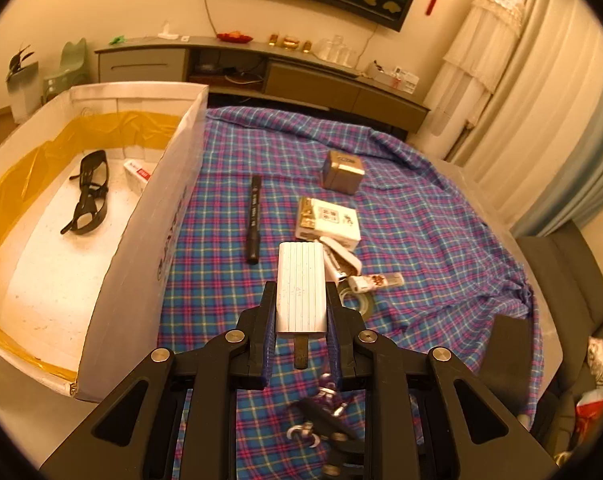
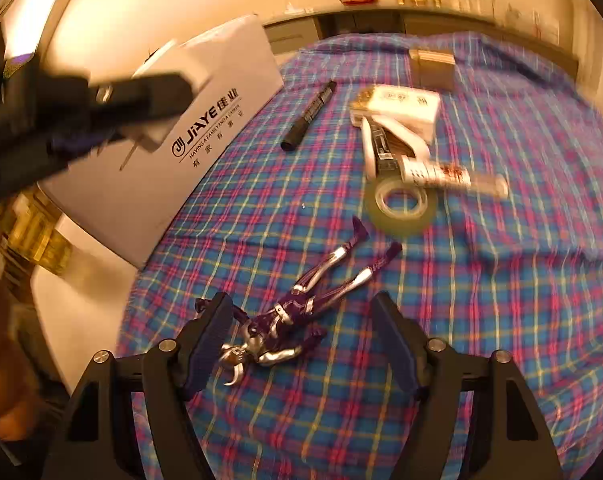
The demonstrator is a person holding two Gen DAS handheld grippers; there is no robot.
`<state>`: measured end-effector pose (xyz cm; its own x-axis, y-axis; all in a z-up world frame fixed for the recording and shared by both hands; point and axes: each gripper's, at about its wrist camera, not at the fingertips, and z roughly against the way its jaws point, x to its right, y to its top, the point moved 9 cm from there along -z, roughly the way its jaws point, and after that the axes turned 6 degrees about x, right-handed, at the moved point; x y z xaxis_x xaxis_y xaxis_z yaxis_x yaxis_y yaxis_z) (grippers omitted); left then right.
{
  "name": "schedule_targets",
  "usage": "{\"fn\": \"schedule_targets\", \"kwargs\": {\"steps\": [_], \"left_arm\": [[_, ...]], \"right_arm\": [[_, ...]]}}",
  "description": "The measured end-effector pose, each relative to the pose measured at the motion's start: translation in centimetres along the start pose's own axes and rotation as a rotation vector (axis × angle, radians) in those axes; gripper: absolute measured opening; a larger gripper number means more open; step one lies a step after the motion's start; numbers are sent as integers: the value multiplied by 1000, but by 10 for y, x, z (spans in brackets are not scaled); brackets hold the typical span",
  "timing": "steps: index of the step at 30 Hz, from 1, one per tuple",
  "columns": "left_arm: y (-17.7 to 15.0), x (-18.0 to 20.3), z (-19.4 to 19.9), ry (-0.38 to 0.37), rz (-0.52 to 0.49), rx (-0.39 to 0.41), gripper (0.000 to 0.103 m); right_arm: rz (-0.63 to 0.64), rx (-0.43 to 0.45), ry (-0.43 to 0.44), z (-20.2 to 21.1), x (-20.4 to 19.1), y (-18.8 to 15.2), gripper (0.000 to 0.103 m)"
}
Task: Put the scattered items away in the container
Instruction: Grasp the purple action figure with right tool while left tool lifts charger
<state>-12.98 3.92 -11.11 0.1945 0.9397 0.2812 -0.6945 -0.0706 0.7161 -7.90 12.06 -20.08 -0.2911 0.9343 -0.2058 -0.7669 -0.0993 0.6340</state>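
The left gripper (image 1: 301, 312) holds a white ribbed charger (image 1: 301, 286) between its two fingers, narrow and tight on its sides, with the plug end toward the camera. It is lifted above the checked cloth (image 1: 421, 216), just to the right of the white box (image 1: 149, 216), probably so that it can pass over the box wall and go inside. In the box, black glasses (image 1: 88, 194) and a small white tube (image 1: 138, 174) already lie on the bottom.

The right gripper (image 2: 301, 344) stands wide, its fingers on both sides of a purple toy figure (image 2: 301, 308) that lies flat on the cloth near the front corner of the box. The pads do not press it yet; I think it is opened so wide to take the body across.

Farther from the box wait a black marker (image 1: 254, 220), a white packet (image 1: 328, 220), a brown cube (image 1: 342, 171) and a tape roll (image 2: 401, 204).
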Motion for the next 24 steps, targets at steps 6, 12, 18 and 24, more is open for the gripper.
{"fn": "schedule_targets", "kwargs": {"steps": [6,12,18,24], "left_arm": [[4,-7,9,-3,23,17,22],[11,-16,20,-7,47,44,22],[16,-16,27,-16,53,63,22],[20,-21,33,-13,62,77,22]], "right_arm": [[55,-1,16,-9,-18,3,21],[-37,-2,53,-7,-11,4,19],[-58,31,66,9,-11,12,19],[-57,67,89,27,-18,25,19]]}}
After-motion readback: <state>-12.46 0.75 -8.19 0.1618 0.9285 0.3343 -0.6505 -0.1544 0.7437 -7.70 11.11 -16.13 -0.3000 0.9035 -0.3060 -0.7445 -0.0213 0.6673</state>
